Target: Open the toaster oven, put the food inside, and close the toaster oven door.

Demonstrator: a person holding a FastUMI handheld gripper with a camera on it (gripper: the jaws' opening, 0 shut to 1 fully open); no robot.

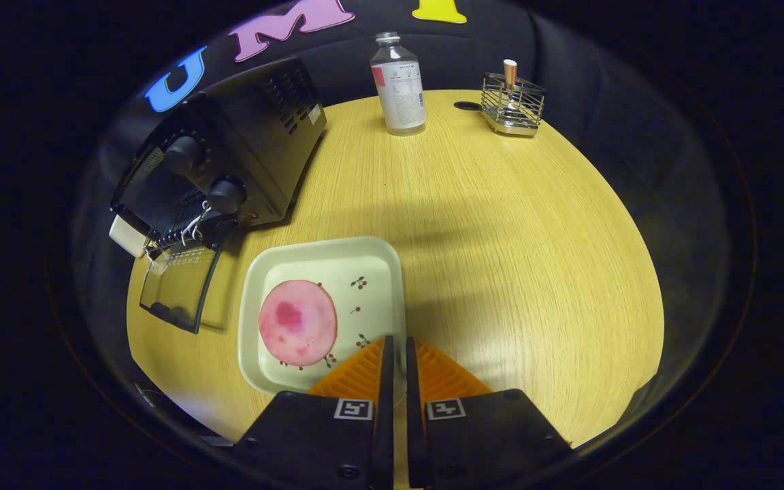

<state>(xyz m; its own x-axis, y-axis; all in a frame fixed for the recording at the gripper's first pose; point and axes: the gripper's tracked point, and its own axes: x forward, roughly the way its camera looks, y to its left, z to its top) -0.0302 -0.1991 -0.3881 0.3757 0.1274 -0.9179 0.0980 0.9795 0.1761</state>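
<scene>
table: round-edged, light yellow wood grain top point(514, 224), my view looks down on it from above
wall: black cloth point(589, 61) behind the table's far edge, dark all round
light: from overhead, soft shadow bands across the middle of the tabletop
far edge items: clear bottle point(399, 85) with white label, standing upright; wire rack point(513, 103) to its right, well apart from it, with one small upright thing in it
tabletop hole: small dark oval point(467, 106) between bottle and rack, just beside the rack
floor: cannot tell, too dark
</scene>
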